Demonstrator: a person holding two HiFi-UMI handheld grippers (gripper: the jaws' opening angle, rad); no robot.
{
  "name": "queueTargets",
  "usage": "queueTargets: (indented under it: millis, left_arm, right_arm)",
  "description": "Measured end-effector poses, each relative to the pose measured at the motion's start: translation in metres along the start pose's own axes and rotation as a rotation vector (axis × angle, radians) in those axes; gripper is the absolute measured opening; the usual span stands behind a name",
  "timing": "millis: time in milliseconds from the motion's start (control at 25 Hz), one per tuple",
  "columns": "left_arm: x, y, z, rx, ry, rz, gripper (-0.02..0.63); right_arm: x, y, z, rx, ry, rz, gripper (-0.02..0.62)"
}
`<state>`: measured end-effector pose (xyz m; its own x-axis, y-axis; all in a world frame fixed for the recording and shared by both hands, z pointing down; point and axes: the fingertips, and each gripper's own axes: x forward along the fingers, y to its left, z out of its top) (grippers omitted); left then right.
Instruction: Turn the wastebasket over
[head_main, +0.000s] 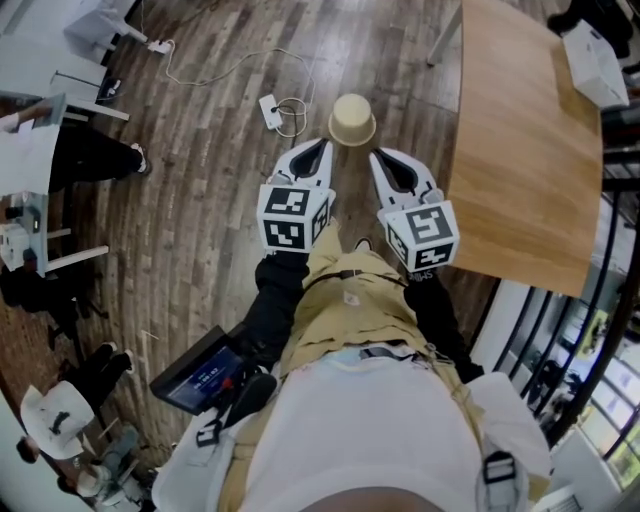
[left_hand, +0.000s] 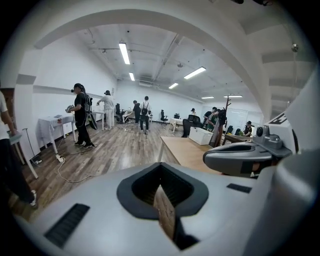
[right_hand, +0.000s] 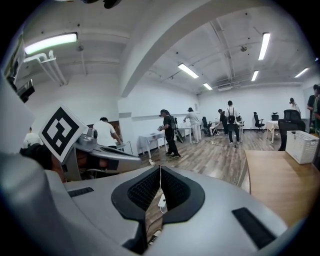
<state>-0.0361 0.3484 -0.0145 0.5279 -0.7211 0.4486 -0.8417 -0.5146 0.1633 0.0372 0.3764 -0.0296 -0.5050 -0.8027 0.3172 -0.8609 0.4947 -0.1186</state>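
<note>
**Task status.** The turn-over has not begun. The wastebasket (head_main: 352, 119) stands on the floor (head_main: 200, 200), just ahead of both tools and touched by neither. The head view does not show whether its mouth or its base faces up, so check this before you grip. The left hand-held gripper (head_main: 322, 146) is clenched with nothing between its jaws. The right hand-held gripper (head_main: 377, 156) is in the same state. Both point toward the basket from its near side. Steps judged to remain: release the jaws, take the rim, rotate the basket, set it down.

**Surface and room.** The floor is dark wood planking. A white power strip (head_main: 270, 109) and its cable lie just left of the basket. A wooden desk (head_main: 520, 150) stands to the right and carries a white box (head_main: 595, 62). The room is a large open office with ceiling strip lights (left_hand: 124, 52). Several people stand well apart from you.
</note>
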Motion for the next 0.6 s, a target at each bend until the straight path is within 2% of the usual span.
queueTargets:
  millis: [160,320,600]
  left_arm:
    - [0.047,0.038,0.011,-0.016,0.017,-0.048,0.002]
    - [0.093,0.074,0.047,-0.008,0.009,-0.085,0.002]
    - [0.146,0.169,0.072,-0.07,0.067,-0.08,0.002]
  right_arm:
    - [0.052,-0.019,0.005,-0.008,0.029,-0.038,0.023]
    - [0.112,-0.045,0.026,-0.017,0.052,-0.052,0.023]
    - [0.224,-0.052,0.061,-0.024,0.112,-0.022,0.023]
